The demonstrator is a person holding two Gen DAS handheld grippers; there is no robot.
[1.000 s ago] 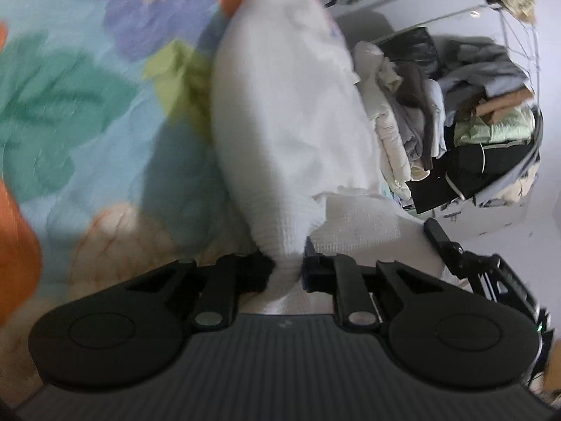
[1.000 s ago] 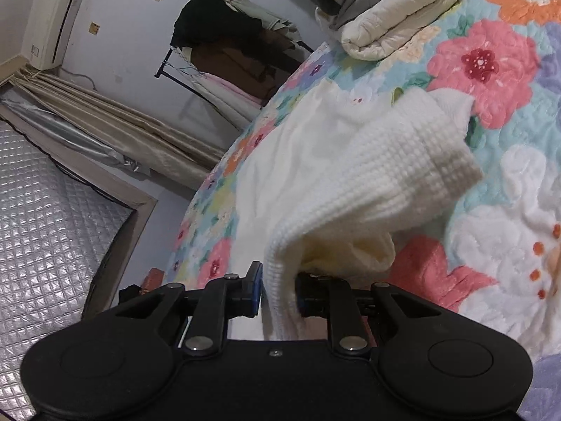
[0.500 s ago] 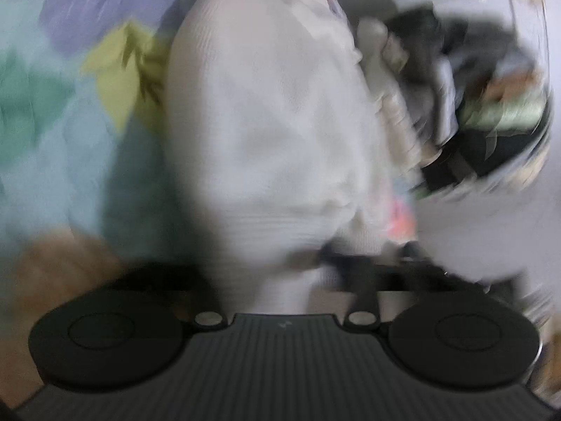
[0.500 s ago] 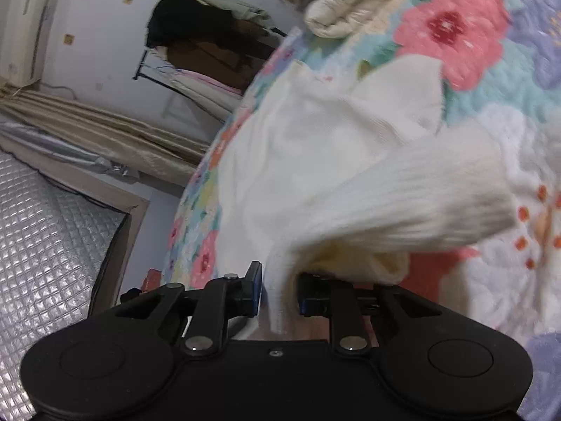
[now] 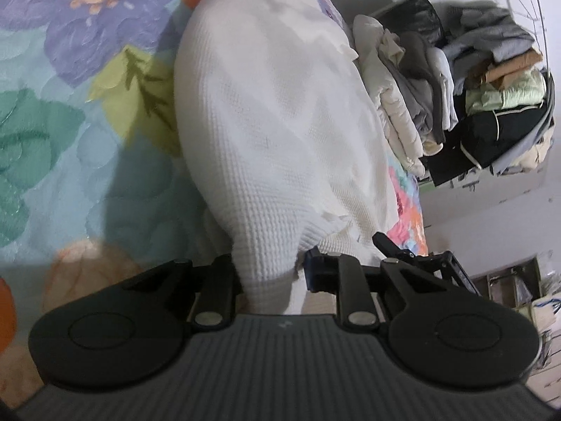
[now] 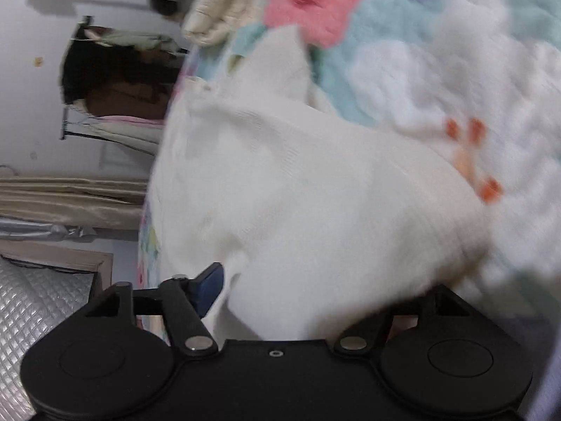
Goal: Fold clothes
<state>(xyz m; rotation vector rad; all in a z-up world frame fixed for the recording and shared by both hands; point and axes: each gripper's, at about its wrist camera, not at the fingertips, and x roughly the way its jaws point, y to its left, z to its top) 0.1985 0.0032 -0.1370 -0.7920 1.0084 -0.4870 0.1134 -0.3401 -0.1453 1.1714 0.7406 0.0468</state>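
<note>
A white waffle-knit garment (image 5: 273,105) lies bunched on the flowered bedspread (image 5: 52,140). My left gripper (image 5: 270,273) has the garment's near end between its fingers; the jaws are closing and the pads press on the cloth. In the right wrist view the same garment (image 6: 298,193) is blurred and spreads over the bedspread (image 6: 438,52). My right gripper (image 6: 320,287) is opening, jaws wide apart. Cloth lies loose between them. Its left blue pad (image 6: 210,286) stands free at the cloth's edge, and the right fingertip is hidden under cloth.
A pile of folded cream and grey clothes (image 5: 403,105) sits at the bed's far end, with a loaded clothes rack (image 5: 498,98) behind it. In the right wrist view a cream quilted item (image 6: 224,14), a hanging rack (image 6: 115,84) and curtains (image 6: 70,200) border the bed.
The right gripper, shut on the garment's edge before, has spread its jaws, rolled and sunk toward the bed, letting the cloth drop. The left gripper still grips its end and has shifted slightly.
</note>
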